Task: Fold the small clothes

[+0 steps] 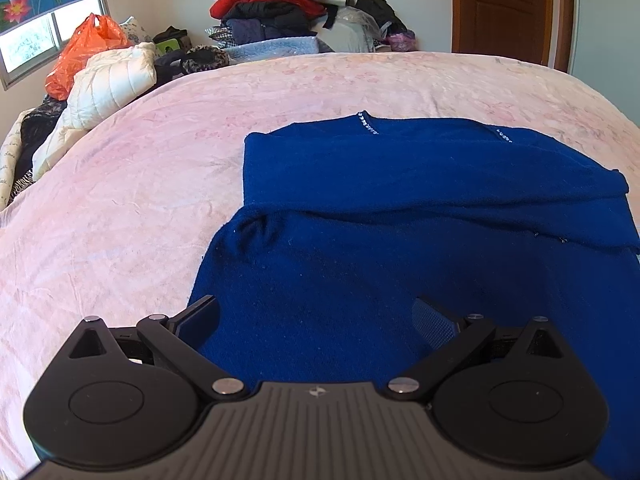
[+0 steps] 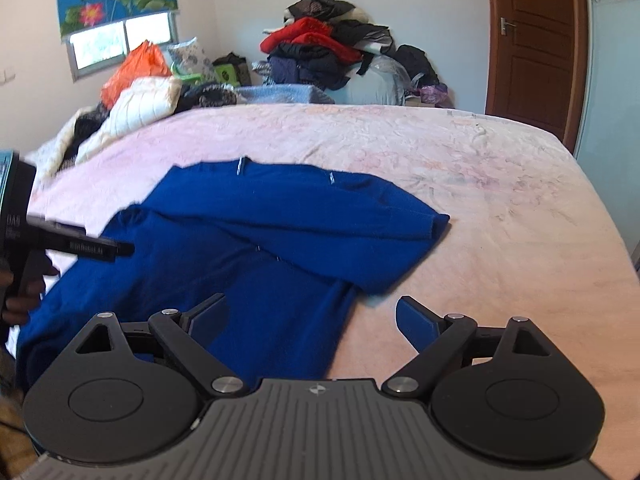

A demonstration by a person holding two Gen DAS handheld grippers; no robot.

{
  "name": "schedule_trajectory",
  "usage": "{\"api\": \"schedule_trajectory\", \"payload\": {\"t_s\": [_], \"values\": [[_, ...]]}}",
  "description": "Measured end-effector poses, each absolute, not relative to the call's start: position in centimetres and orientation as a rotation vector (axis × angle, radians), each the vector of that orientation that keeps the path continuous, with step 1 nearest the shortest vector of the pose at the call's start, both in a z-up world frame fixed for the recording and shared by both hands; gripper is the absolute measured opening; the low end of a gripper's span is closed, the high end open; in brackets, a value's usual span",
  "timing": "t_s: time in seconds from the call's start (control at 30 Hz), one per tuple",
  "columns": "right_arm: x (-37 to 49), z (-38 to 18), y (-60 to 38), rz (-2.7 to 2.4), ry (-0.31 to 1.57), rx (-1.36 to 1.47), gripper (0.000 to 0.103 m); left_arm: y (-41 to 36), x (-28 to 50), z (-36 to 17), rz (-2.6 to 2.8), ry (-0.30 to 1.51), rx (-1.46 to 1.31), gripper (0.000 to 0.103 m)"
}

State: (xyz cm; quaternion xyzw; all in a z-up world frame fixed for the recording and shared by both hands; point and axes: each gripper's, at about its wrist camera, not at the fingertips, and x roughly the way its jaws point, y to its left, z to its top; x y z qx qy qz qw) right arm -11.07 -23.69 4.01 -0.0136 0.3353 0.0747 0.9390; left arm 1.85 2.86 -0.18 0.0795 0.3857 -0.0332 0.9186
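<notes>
Both claws spread, pinching nothing: left claw (image 1: 316, 320) over blue sweater (image 1: 400, 208), right claw (image 2: 312, 320) at its hem. My plan: pinch hem corners evenly, fold toward bed (image 2: 500, 200) far edge, keep sleeve tucked.

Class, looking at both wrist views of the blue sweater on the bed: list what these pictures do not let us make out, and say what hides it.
- Blue sweater, near hem: left wrist view, hidden behind the left gripper.
- Its right edge: same view, cut by the frame.
- Left gripper's fingers: right wrist view, blurred, seen side-on.
- Clothes pile: both views, too small to tell items apart.
</notes>
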Motion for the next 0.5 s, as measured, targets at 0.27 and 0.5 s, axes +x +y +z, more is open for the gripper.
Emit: {"api": "schedule_trajectory", "payload": {"t_s": [0.27,0.5], "values": [[-14.1,5.4,-24.1,0.043,0.674,-0.188,0.092,2.4,0.9,-0.1,-0.087,0.802,0.165,0.103],[-14.4,4.3,-22.0,0.207,0.66,-0.087,0.092,2.3,0.0,-0.1,-0.095,0.812,0.168,0.103]]}}
